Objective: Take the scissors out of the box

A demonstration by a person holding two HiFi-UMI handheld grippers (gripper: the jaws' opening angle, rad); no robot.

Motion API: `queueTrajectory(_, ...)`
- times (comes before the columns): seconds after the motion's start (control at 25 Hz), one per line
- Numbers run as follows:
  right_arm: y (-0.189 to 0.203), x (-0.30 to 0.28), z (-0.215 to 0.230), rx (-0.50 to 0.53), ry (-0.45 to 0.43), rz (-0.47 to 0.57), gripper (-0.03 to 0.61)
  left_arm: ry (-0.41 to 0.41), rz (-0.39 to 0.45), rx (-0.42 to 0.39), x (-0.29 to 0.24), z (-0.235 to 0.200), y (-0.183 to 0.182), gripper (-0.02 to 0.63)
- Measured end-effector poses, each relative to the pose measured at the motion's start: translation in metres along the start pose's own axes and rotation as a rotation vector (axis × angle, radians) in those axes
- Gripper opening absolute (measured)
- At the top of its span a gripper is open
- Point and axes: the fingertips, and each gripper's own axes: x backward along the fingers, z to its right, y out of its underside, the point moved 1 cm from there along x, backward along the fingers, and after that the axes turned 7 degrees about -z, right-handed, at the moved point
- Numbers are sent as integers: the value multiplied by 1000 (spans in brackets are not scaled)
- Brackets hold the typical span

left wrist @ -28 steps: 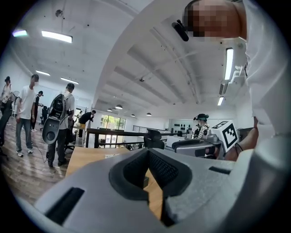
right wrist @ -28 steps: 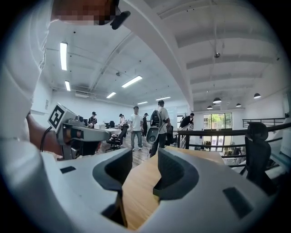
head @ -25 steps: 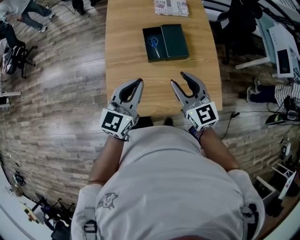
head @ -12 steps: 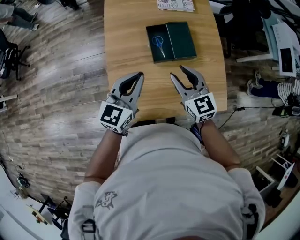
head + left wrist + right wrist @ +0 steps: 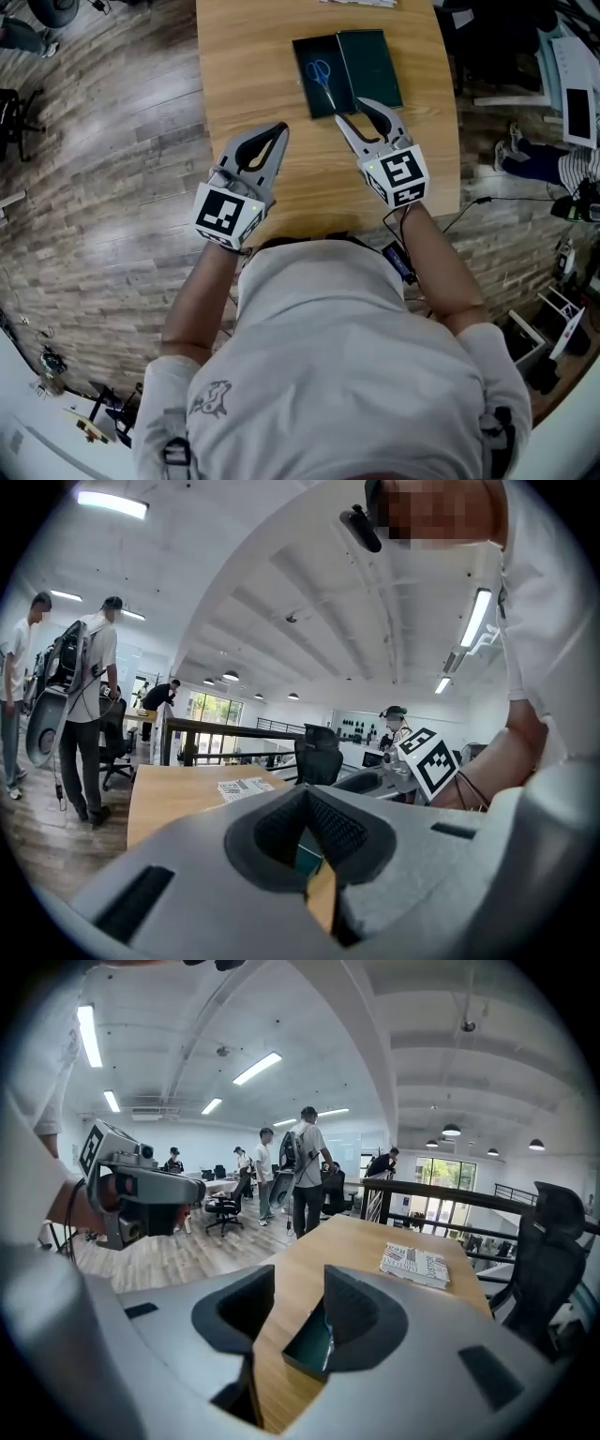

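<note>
An open dark green box (image 5: 323,66) lies on the wooden table (image 5: 244,66), its lid (image 5: 375,66) folded out to the right. Blue-handled scissors (image 5: 321,73) lie inside the left half. My right gripper (image 5: 349,110) is open, with its fingertips at the box's near edge and nothing between them. In the right gripper view the box (image 5: 307,1344) shows through the gap of that gripper (image 5: 300,1283). My left gripper (image 5: 279,129) is shut and empty, over bare table left of and nearer than the box. In its own view that gripper (image 5: 305,794) frames a sliver of the box (image 5: 307,860).
A printed leaflet (image 5: 417,1265) lies at the table's far end, beyond the box. A black office chair (image 5: 553,1241) stands off the table's right side. Several people (image 5: 305,1171) stand on the wooden floor to the left. The table's near edge (image 5: 319,230) is by the person's body.
My right gripper has moved forward to the box's near edge. The left gripper has moved a little forward too. Box and scissors stay put.
</note>
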Motion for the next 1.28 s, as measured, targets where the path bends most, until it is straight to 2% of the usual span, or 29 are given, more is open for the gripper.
queueTrajectory(0.48, 20, -98, 48, -18, 1, -174, 158, -16, -47, 39, -46, -58, 25, 5)
queueTrajectory(0.72, 48, -144, 67, -61, -30, -323, 160, -8, -80, 39, -67, -77, 41, 5)
queueTrajectory(0.88, 77, -170, 74, -112, -63, -453, 164, -3, -114, 61, -81, -86, 59, 5)
queueTrajectory(1.0, 84, -184, 78, -178, -77, -502, 164, 1, -135, 69, -88, -93, 69, 5)
queueTrajectory(1.28, 107, -217, 81, -274, -62, -649, 166, -15, -152, 83, -98, -111, 81, 5)
